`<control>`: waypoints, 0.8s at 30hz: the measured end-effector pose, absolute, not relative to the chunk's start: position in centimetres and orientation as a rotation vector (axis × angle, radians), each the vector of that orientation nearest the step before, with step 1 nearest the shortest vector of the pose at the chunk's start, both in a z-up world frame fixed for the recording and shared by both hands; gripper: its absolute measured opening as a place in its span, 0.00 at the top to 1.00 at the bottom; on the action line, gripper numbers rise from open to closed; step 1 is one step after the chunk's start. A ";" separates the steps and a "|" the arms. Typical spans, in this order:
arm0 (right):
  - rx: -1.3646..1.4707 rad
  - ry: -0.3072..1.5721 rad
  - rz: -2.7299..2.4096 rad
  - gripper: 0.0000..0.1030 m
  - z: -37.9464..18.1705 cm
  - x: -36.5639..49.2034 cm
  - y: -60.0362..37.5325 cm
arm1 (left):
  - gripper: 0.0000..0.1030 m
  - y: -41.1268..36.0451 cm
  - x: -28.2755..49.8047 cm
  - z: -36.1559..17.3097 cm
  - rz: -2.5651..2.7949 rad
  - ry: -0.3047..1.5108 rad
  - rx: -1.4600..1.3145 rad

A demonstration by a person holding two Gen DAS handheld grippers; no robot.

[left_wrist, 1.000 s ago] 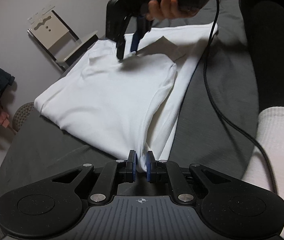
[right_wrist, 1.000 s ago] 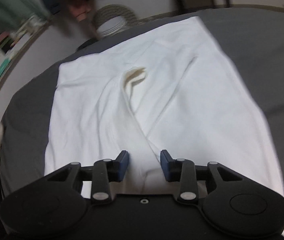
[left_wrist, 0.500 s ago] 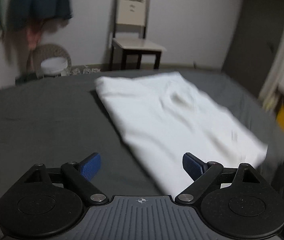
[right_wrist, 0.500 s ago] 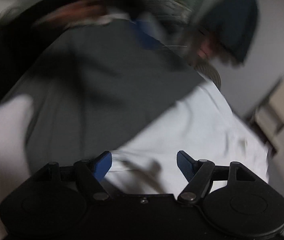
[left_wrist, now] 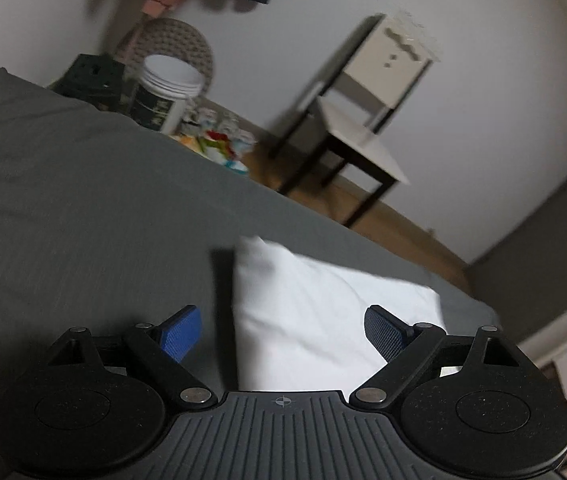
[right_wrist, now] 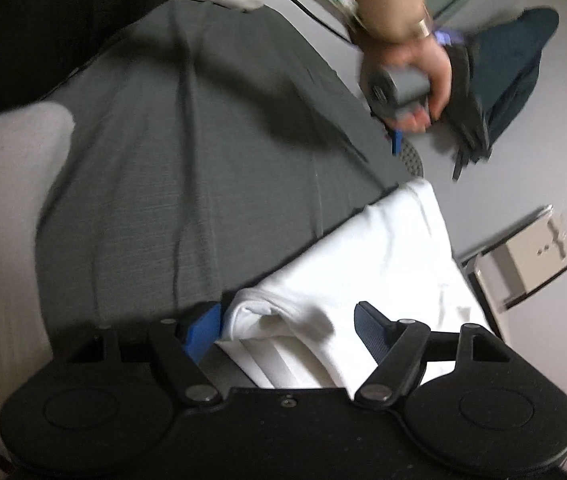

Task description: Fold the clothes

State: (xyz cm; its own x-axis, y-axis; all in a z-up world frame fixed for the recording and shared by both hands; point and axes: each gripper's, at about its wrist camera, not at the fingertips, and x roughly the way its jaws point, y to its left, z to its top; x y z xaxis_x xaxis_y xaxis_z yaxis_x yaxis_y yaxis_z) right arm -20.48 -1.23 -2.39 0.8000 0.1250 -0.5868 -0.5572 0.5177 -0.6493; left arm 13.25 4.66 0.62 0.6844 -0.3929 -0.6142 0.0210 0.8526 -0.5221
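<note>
White shirt (right_wrist: 383, 264), folded into a neat flat shape, lying on the gray bed cover (right_wrist: 203, 152). Seen again in the left wrist view as a white patch (left_wrist: 323, 312) on the same gray cover (left_wrist: 83, 200), near the bed's far edge. At the near end, a rolled fold of cloth with a few layers stacked under it.

Right gripper (right_wrist: 289, 326) low over that near end, blue fingers (right_wrist: 203, 330) spread wide, one on each side of the rolled fold. Left blue pad just beside the cloth, maybe touching; hard to tell. Nothing pinched.

Left gripper (left_wrist: 283, 332) also spread wide, blue fingers (left_wrist: 181, 336) far apart, with the shirt's edge showing between them. Nothing pinched. Looks raised above the bed and tilted, a bit blurry.

In the right wrist view, a hand (right_wrist: 415, 64) wrapped around a gray handle, up near the bed's edge, well apart from the shirt. Thin black cable (right_wrist: 295, 0) across the top of the bed.

Past the bed: a white chair (left_wrist: 367, 120) with dark legs by the wall, a woven basket (left_wrist: 175, 48), a white-lidded tub (left_wrist: 163, 96), and dark clothes (right_wrist: 515, 60) hanging up.
</note>
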 end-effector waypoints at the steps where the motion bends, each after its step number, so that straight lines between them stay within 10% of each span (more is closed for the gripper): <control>1: -0.957 0.501 0.429 0.29 -2.6 -20.6 -1.2 | 0.13 4.2 14.2 0.1 -0.230 0.795 -0.497; 12: -0.957 0.465 0.419 0.25 -2.4 -21.3 -1.5 | 0.18 -1.4 18.9 -2.8 -0.143 0.823 -0.099; 24: -0.973 0.457 0.397 0.23 -2.3 -21.7 -1.4 | 0.30 0.9 19.2 -2.7 -0.249 0.890 -0.392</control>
